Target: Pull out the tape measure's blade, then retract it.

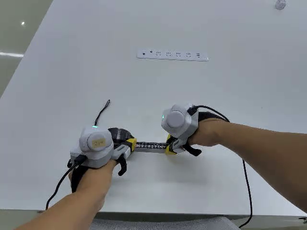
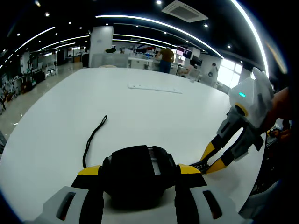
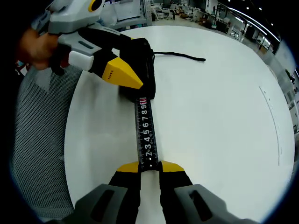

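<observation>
A black tape measure case sits on the white table, clamped between the yellow-tipped jaws of my left gripper. In the head view the case lies near the table's front edge, with the left gripper around it. A short length of black blade with white numbers runs from the case to my right gripper, which is shut on the blade's end. The blade spans the gap between the two grippers, and the right gripper holds its far end. A black wrist strap trails from the case.
A white power strip lies flat in the middle of the table, well beyond the grippers. A small round object rests at the far right corner. The table's front edge is just below my hands, with a mesh chair beside it.
</observation>
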Motion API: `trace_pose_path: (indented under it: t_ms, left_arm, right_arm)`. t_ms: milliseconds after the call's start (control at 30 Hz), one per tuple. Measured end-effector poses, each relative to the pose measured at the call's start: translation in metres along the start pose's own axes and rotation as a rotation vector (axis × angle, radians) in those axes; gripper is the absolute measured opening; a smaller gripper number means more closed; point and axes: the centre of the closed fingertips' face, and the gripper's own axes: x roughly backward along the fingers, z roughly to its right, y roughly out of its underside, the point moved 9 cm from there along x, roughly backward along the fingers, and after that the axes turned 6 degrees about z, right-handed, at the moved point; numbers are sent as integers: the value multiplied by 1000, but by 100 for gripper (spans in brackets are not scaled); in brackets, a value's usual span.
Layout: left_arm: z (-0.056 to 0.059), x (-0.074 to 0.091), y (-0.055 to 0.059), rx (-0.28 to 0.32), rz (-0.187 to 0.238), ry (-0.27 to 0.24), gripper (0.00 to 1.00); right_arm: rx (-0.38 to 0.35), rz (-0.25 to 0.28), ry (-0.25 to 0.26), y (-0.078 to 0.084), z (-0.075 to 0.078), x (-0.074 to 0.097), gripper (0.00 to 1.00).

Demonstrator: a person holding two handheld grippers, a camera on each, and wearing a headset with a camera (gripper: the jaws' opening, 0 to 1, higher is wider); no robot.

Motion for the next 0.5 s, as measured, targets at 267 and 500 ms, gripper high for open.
trace_pose_path:
  t_ms: [267,500]
  left_arm:
    - [-1,0,0,1,1,0,58]
    - [-1,0,0,3,2,0,58]
  right_arm:
    - [5,3,-1,-3,-1,-2,14]
    - [10,11,3,-6,0,-4,14]
